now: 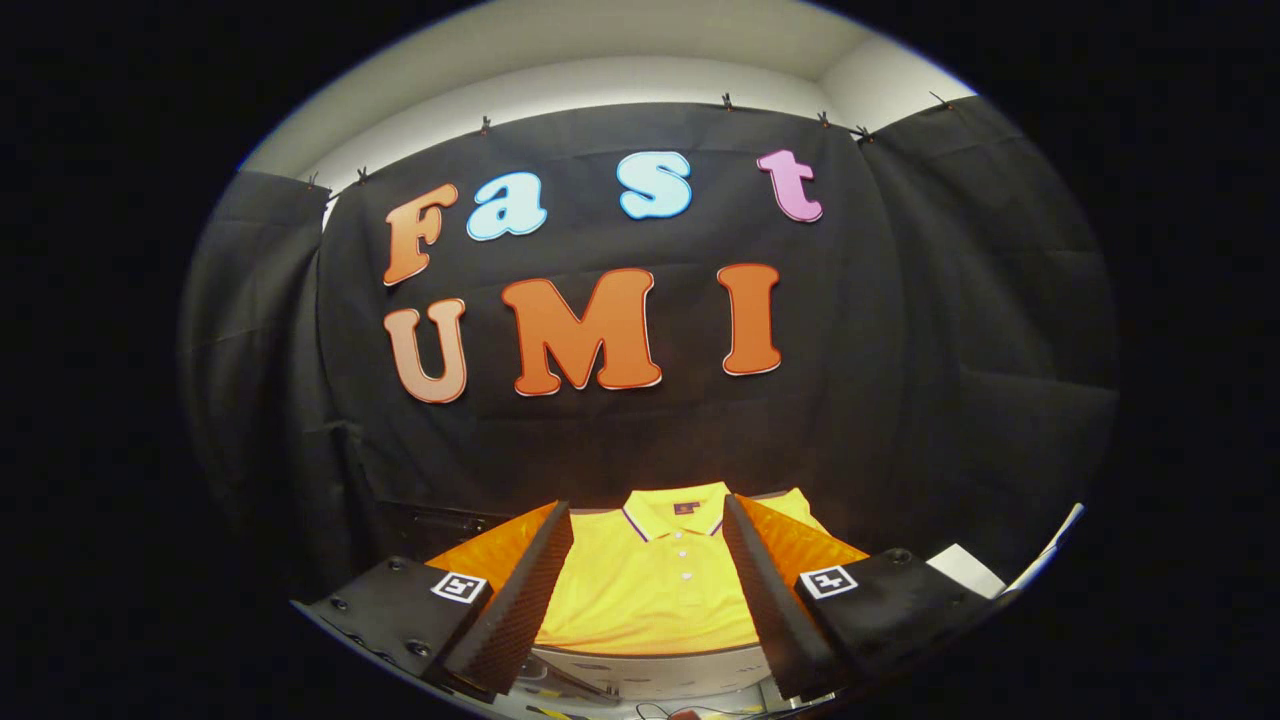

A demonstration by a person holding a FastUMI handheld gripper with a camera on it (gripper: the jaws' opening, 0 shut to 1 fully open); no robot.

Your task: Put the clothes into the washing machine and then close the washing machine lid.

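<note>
One yellow polo shirt [650,585] is lying spread flat ahead of the gripper, showing one collar and three small white buttons down its placket. One gripper [648,520] is reaching forward with its jaws standing apart, empty, and each of its two fingers is carrying one square black-and-white marker, two markers in all.
</note>
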